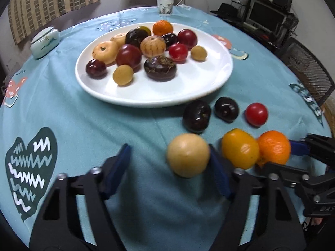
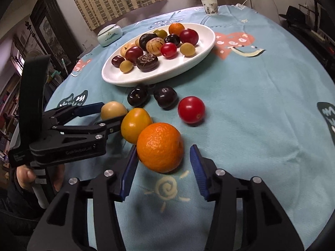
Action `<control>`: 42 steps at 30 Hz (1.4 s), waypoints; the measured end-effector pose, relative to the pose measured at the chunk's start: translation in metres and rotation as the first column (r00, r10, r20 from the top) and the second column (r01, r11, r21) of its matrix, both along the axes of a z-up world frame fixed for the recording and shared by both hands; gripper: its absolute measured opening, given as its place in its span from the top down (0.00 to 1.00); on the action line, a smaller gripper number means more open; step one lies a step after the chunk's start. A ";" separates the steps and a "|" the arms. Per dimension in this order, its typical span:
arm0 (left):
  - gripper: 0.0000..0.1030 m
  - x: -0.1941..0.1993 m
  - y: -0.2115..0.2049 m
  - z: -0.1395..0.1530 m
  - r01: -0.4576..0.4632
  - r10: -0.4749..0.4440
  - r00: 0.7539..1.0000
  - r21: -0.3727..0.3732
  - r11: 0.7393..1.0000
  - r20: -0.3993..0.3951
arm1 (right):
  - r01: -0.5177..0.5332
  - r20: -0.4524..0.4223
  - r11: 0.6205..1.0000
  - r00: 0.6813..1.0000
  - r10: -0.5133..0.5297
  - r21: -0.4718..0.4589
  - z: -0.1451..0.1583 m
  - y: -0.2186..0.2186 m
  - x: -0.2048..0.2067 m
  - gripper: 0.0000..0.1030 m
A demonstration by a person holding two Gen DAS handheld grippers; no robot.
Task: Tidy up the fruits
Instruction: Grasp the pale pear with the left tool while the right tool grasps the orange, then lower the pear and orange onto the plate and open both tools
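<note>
A white plate [image 1: 188,96] [image 2: 201,48] holds several fruits. On the blue cloth in front of it lie a tan round fruit [image 1: 188,155] [image 2: 113,110], a yellow fruit [image 1: 240,148] [image 2: 135,125], an orange [image 1: 274,147] [image 2: 160,147], two dark plums [image 1: 196,116] [image 1: 226,108] and a red tomato [image 1: 256,114] [image 2: 191,109]. My left gripper [image 1: 169,156] [image 2: 108,113] is open, with the tan fruit between its fingers against the right pad. My right gripper [image 2: 163,159] [image 1: 280,154] is open around the orange, its left pad touching it.
A white paper cup [image 1: 165,6] [image 2: 210,5] stands at the table's far edge. A pale lidded ceramic box [image 1: 45,41] [image 2: 110,33] sits left of the plate. Shelves with electronics and a mesh chair [image 1: 307,71] stand to the right of the table.
</note>
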State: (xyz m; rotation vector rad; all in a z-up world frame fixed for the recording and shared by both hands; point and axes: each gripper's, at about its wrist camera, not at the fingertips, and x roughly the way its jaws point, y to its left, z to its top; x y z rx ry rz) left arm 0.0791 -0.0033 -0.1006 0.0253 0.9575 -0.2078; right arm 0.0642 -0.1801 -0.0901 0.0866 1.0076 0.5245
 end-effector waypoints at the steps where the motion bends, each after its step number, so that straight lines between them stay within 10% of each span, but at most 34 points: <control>1: 0.55 -0.001 0.001 0.002 0.019 -0.019 1.000 -0.039 0.999 0.002 | -0.004 -0.001 1.000 1.000 0.004 0.002 -0.001 0.002 0.001 0.51; 27: 0.64 -0.049 0.032 0.044 -0.038 0.045 0.997 -0.111 0.993 0.060 | -0.008 0.054 1.000 0.998 0.009 -0.020 0.030 0.012 -0.016 0.56; 42: 0.64 0.066 0.061 0.078 -0.087 0.088 0.992 -0.023 0.996 0.095 | -0.008 0.131 0.998 0.991 0.017 -0.069 0.071 0.028 0.083 0.56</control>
